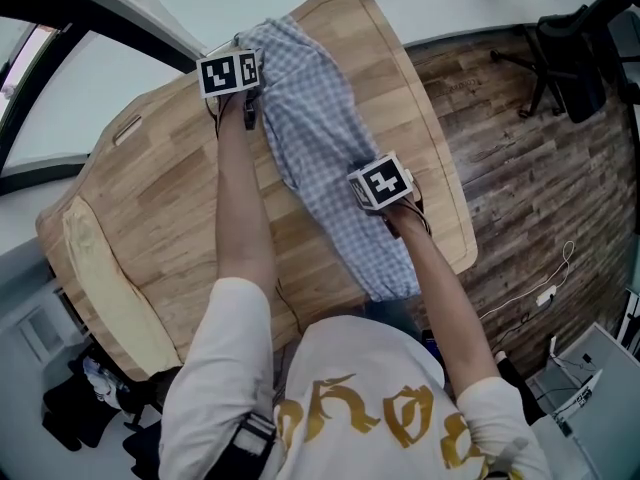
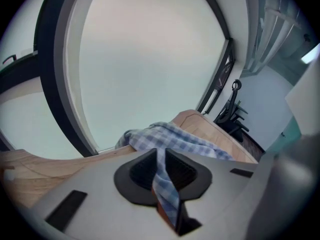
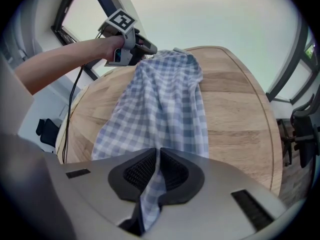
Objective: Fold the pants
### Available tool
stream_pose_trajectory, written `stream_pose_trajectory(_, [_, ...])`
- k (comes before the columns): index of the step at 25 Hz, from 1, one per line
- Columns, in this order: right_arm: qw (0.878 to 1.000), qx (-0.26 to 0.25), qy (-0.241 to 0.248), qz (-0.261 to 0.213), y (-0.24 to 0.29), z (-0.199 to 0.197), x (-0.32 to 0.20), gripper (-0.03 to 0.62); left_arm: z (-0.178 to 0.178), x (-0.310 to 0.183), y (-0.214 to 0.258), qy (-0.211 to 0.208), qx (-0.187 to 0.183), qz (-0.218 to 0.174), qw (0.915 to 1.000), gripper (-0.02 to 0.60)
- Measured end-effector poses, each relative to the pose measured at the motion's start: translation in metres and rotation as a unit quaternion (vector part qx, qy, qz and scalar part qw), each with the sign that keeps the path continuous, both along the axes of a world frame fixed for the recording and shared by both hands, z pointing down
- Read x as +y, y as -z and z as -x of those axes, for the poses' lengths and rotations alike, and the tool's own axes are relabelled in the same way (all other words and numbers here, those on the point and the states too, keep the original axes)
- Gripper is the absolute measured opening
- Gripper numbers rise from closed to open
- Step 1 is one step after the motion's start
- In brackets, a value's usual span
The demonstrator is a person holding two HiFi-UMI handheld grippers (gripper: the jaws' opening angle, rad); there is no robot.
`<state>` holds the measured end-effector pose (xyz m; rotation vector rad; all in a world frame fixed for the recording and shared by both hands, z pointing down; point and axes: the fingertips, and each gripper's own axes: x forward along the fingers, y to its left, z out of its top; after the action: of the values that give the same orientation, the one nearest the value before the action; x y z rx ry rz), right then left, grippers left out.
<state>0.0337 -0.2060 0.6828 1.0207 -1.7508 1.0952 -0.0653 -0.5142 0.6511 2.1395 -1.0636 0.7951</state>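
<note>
The blue-checked pants [image 1: 320,138] lie stretched along the wooden worktop [image 1: 180,218] from its far edge to its near edge, the left gripper [image 2: 161,171] pinching their far end and the right gripper [image 3: 156,176] clamped on their near part, while the gold lettering on the person's shirt [image 1: 360,368] is unreadable.

The right claw [image 3: 156,176] pinches checked pants [image 3: 160,109] on a wooden table [image 3: 240,109], left claw [image 3: 149,49] at their far end

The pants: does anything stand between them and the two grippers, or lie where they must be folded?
Nothing visible does. The left gripper and the right gripper each pinch the pants between their jaws. A cream pad lies apart from them, at the left edge of the wooden table.
</note>
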Motion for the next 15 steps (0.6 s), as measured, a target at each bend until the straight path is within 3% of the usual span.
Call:
stream_pose_trajectory(1, [1.0, -0.001, -0.004, 0.002, 0.0, -0.001, 0.0, 0.048, -0.001, -0.003, -0.005, -0.001, -0.013, 0.001, 0.9999, 0.054])
stream_pose_trajectory(2, [1.0, -0.004, -0.007, 0.005, 0.0, -0.002, 0.0, 0.048, -0.002, -0.005, -0.008, -0.002, -0.02, 0.002, 0.9998, 0.048])
stream_pose_trajectory(8, [1.0, -0.017, -0.02, 0.006, 0.0, -0.003, -0.001, 0.046, 0.0, -0.038, 0.011, 0.011, 0.002, -0.009, 0.9999, 0.038])
stream_pose_trajectory(10, [1.0, -0.018, -0.021, 0.004, 0.0, -0.003, -0.002, 0.046, -0.005, -0.043, 0.017, -0.006, 0.014, 0.009, 0.9998, 0.04])
stream_pose_trajectory(12, [0.999, -0.021, -0.024, 0.004, 0.0, -0.004, -0.002, 0.044, -0.012, -0.034, 0.014, -0.039, 0.004, 0.021, 0.999, 0.048])
stream_pose_trajectory(13, [0.999, -0.022, -0.024, 0.005, -0.001, -0.004, -0.001, 0.044, -0.013, -0.028, 0.009, -0.052, -0.01, 0.02, 0.9984, 0.095])
stream_pose_trajectory(14, [0.999, -0.023, -0.023, 0.006, -0.001, -0.003, -0.001, 0.044, -0.014, -0.022, 0.004, -0.061, -0.024, 0.018, 0.9977, 0.204])
stream_pose_trajectory(15, [0.999, -0.024, -0.021, 0.006, 0.0, -0.003, -0.001, 0.044, -0.014, -0.016, -0.002, -0.066, -0.032, 0.017, 0.9971, 0.231])
